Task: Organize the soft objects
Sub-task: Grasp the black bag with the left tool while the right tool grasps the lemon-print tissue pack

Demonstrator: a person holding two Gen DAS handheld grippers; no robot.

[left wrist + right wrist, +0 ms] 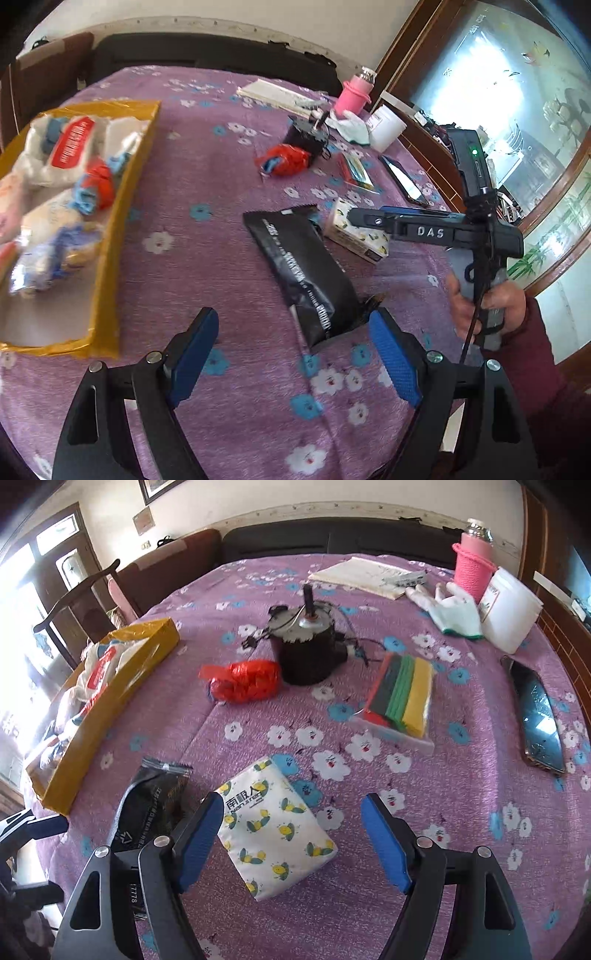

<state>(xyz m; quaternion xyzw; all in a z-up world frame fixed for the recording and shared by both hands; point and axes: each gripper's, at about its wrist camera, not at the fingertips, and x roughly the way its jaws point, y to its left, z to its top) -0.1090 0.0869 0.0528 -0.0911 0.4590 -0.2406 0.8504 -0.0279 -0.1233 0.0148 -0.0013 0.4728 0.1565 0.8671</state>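
While my left gripper [293, 363] hangs with its blue pads spread wide and nothing clamped, the near end of the glossy black foil pouch [306, 271] slips behind its right pad, so I cannot see that corner. White print runs along the pouch, but it is too small and smeared for me to read.

My right gripper [293, 842] is also wide open and holds nothing; the white soft tissue pack printed with yellow lemons [275, 830] lies on the purple flowered tablecloth [461, 812] between its pads, its left edge just beside the left pad. I can read "Nanjiren" under larger characters on the pack. From the left wrist view, the right gripper's side [369, 218] bears the letters "DAS", and the person's hand [487, 306] grips its handle.

At the left edge stands the yellow cardboard box [110, 258], cut off by the frame, with blurred white plastic packs inside; one has a red label whose writing I cannot make out. A red crinkled plastic bag bundle [245, 681] lies well apart from both grippers, just beside a dark round motor [308, 653]. A number on my right gripper's frame reads "1778".
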